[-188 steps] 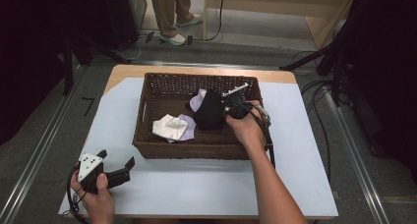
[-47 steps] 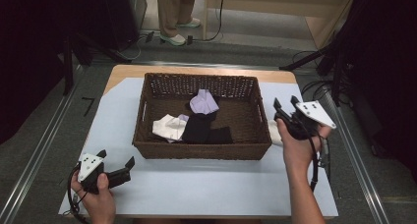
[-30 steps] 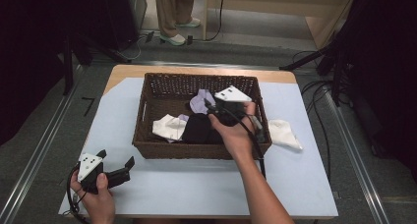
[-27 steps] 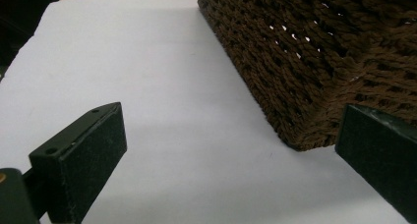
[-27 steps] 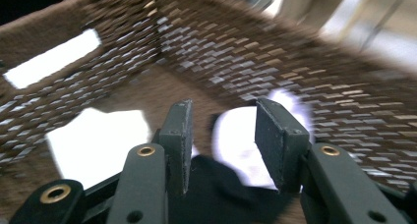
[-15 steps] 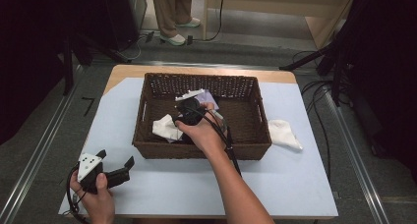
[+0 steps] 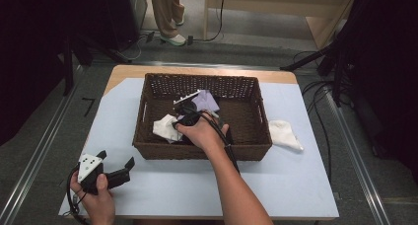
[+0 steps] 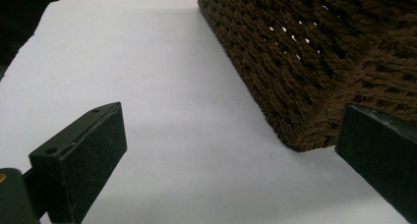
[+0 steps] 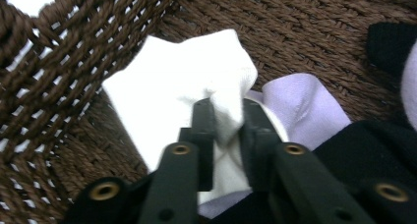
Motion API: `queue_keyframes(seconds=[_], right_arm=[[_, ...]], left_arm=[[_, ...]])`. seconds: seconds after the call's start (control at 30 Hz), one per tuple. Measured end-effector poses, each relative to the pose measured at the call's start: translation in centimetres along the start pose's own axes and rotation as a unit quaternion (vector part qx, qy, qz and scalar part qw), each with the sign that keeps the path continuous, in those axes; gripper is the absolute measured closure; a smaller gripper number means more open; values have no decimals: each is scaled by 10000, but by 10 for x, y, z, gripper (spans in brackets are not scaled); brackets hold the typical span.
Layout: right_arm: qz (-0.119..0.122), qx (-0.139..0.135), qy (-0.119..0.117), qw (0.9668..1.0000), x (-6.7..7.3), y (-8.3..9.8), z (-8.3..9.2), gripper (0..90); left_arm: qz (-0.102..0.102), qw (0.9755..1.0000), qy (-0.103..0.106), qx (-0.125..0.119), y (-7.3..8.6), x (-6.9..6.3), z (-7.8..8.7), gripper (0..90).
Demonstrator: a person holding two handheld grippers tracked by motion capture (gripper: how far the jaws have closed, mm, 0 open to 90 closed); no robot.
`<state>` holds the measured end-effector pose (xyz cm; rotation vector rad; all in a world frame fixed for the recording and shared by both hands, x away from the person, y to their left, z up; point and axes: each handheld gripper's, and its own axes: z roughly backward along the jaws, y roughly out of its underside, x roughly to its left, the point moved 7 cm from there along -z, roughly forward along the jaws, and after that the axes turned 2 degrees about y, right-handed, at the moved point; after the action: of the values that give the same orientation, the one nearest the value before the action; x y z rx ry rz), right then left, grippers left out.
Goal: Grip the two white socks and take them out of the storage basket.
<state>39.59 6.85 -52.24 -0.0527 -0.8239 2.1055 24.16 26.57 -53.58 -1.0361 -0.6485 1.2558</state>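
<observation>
Your right claw [image 9: 227, 121] view gives the close-up the high view can't: its jaws have just been closing and now pinch a fold of the white sock [image 9: 182, 86] bunched between them, with a lavender cloth [image 9: 310, 111] at 3 o'clock of it and a black garment [image 9: 373, 150] down at 4 o'clock. From the high view your hand covers most of that, so you just see the white sock [image 7: 162, 128] poking out at 9 o'clock of your right claw [image 7: 181, 117], in the left half of the wicker basket [image 7: 251, 148]. That view also picks up a second white sock [image 7: 285, 134] lying on the desk [image 7: 296, 185] just outside the basket's right wall. Your right forearm runs over the basket's near rim, wrist bent down into it. Your left claw [image 7: 116, 168] rests on the desk at 7 o'clock of the basket, jaws spread wide with nothing between them, and its own view looks at the basket's corner [image 8: 314, 81].
</observation>
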Motion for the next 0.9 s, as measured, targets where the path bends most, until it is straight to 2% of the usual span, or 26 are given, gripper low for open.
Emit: queue_keyframes(seconds=[0.07,0.13,0.33,0.37,0.4,0.53,0.57,0.73,0.77,0.8,0.9], right_arm=[[48,-61,23,10000,0,-2,4,847],[168,-104,209,9996,-3,-2,8,854],[196,-609,378,9972,-5,-10,22,857],[196,-609,378,9972,-5,-10,22,857],[232,-872,351,9953,-5,-13,29,857],[65,-1367,410,9897,-10,-19,43,858],[65,-1517,455,9874,-12,-20,47,858],[-19,-1942,620,9790,-19,-25,62,859],[-19,-1942,620,9790,-19,-25,62,859],[-78,-2071,717,9757,-23,-25,68,859],[-148,-2205,868,9714,-31,-24,77,859]], left_arm=[[-5,10000,1,1,0,0,0,0],[-2,10000,-1,-9,0,0,0,0],[10,10000,-2,-7,0,0,0,0],[10,10000,-2,-7,0,0,0,0],[-2,10000,-13,11,0,0,0,0],[-6,10000,-6,1,0,0,0,0],[0,10000,-1,-8,0,0,0,0],[-10,10000,-17,7,0,0,0,0],[-6,10000,-11,2,0,0,0,0],[-12,10000,-10,12,0,0,0,0],[-18,10000,-16,20,0,0,0,0]])
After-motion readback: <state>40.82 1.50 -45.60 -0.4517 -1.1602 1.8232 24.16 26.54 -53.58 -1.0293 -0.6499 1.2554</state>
